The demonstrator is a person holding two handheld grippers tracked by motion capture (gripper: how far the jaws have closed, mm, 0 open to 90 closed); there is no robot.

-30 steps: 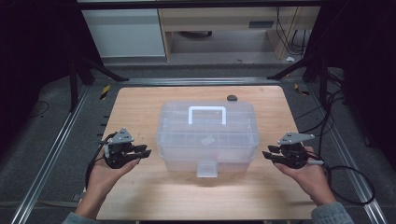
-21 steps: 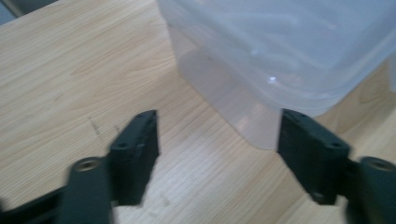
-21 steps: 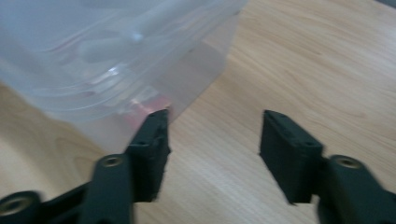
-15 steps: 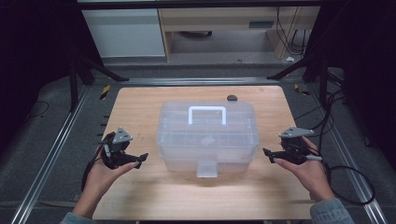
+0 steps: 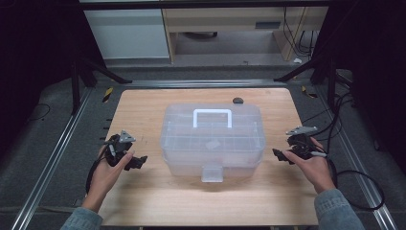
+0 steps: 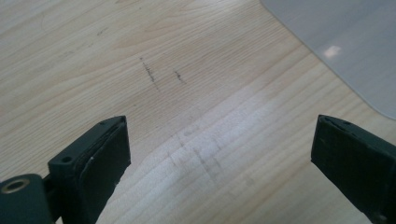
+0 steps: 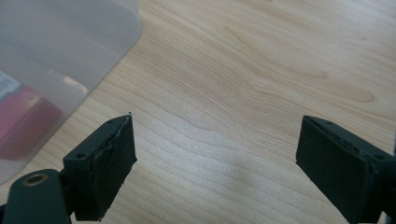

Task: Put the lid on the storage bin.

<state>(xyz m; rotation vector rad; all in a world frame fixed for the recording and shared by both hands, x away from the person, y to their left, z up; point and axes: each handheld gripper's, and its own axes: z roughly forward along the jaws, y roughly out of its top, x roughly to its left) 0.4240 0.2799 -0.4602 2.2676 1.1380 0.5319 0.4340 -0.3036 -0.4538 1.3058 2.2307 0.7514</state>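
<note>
The left claw [image 5: 139, 162] is seen at the left of the clear plastic box [image 5: 213, 139], held low over the tabletop [image 5: 143, 105]. Its jaws stand wide apart with nothing between them; in the left gripper view only bare wood lies between the two black pads [image 6: 100, 163], and a rounded corner of the box [image 6: 345, 46] shows well ahead. A clear gap is left between this claw and the box's left end.

The box is set in the middle of the tabletop, lid shut, with its white handle [image 5: 212, 117] on top. Its long axis runs left to right across the tabletop, the handle lies along that same line, and the front latch tab [image 5: 212, 172] points toward the person. A small dark thing [image 5: 238, 100] lies behind it, apart.

The right claw [image 5: 280, 155] is held just off the box's right end, jaws likewise spread wide and empty, a corner of the box [image 7: 56, 60] showing to one side in the right gripper view.

The step in hand is judged to be an approach to the box from both ends. It would be done well if both claws were brought in level and together, so that the box is not pushed sideways or turned. The open jaws should be kept clear of the latch tab, and the walls met squarely, since smooth plastic may slip under the pads.
</note>
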